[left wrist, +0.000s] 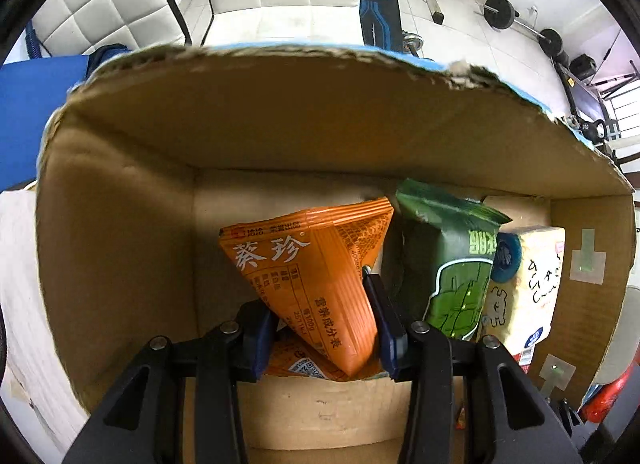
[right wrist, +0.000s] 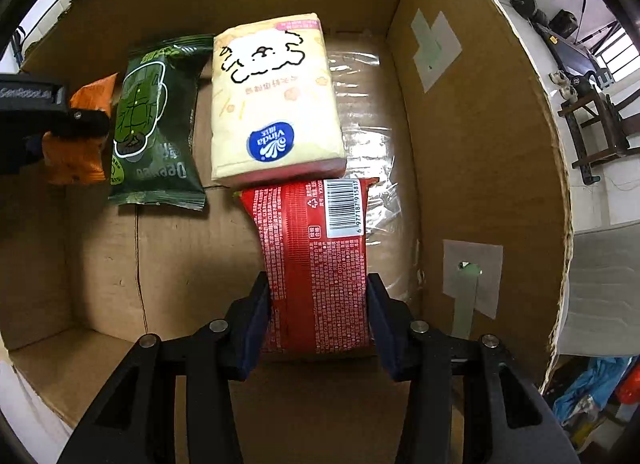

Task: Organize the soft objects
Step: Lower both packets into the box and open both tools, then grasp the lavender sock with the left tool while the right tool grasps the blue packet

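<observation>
The red packet [right wrist: 318, 264] is pinched across its middle by the right gripper [right wrist: 318, 318], jaws closed partway onto its sides, low inside the cardboard box [right wrist: 480, 144] near the right wall. Its far end touches the near edge of the yellow tissue pack [right wrist: 276, 104]. The orange packet [left wrist: 316, 276] is clamped by the left gripper [left wrist: 320, 328], fingers narrowed on its lower end, at the left of the row inside the box. Between it and the tissue pack stands the green packet [left wrist: 452, 264].

Both packets are slippery film, so a loose squeeze could let them slide or crumple. Pushing the red packet farther would likely shove the tissue pack; the orange one could tip the green packet beside it.

Readable writing: "Vinda" on the tissue pack's blue badge, a barcode on the red packet, "Deep" on the green one, Chinese characters on the orange.
</observation>
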A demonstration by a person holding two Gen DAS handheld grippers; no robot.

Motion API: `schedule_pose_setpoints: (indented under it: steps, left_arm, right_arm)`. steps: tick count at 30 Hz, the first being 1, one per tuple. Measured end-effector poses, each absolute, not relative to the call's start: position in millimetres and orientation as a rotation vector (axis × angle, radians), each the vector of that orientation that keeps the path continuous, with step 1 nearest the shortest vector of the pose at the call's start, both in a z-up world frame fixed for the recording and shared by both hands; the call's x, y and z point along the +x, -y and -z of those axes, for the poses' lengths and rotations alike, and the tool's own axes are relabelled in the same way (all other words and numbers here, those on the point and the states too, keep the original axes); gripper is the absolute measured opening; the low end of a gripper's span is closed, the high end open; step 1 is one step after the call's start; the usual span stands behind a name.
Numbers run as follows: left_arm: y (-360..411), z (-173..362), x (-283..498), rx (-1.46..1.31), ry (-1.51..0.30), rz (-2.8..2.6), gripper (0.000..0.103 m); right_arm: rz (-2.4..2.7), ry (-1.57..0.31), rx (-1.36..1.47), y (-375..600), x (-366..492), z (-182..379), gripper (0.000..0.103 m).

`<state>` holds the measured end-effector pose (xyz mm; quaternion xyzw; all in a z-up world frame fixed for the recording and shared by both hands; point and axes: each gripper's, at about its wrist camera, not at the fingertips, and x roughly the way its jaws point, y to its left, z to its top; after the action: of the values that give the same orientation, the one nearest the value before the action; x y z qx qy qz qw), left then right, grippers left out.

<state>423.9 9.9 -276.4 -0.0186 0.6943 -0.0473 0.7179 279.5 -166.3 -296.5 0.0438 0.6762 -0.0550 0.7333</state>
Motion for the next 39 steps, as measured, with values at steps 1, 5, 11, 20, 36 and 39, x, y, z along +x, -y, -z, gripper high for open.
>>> schedule_pose_setpoints:
  steps: [1, 5, 11, 20, 36, 39]
  left_arm:
    - [-11, 277, 423, -0.040, -1.543, 0.106, 0.040]
    - [-12, 274, 428, -0.044, -1.571, 0.114, 0.043]
    - [-20, 256, 425, -0.082, -1.552, 0.113, 0.048]
    - [-30, 200, 379, -0.102, -1.434, 0.141, 0.076]
    - [-34, 112, 246, -0.029, -1.198, 0.134, 0.092]
    - [-37, 96, 225, -0.051, -1.160, 0.116, 0.092]
  right_arm:
    - [0.122, -1.496, 0.100, 167, 280, 296, 0.049]
    - [0.116, -1.525, 0.123, 167, 283, 292, 0.051]
    - [0.104, -1.486, 0.111, 160, 290, 261, 0.068]
    - [0.073, -1.406, 0.102, 144, 282, 213, 0.092]
    - [0.040, -1.239, 0.102, 144, 211, 127, 0.103]
    - [0.043, -1.194, 0.088, 145, 196, 106, 0.103]
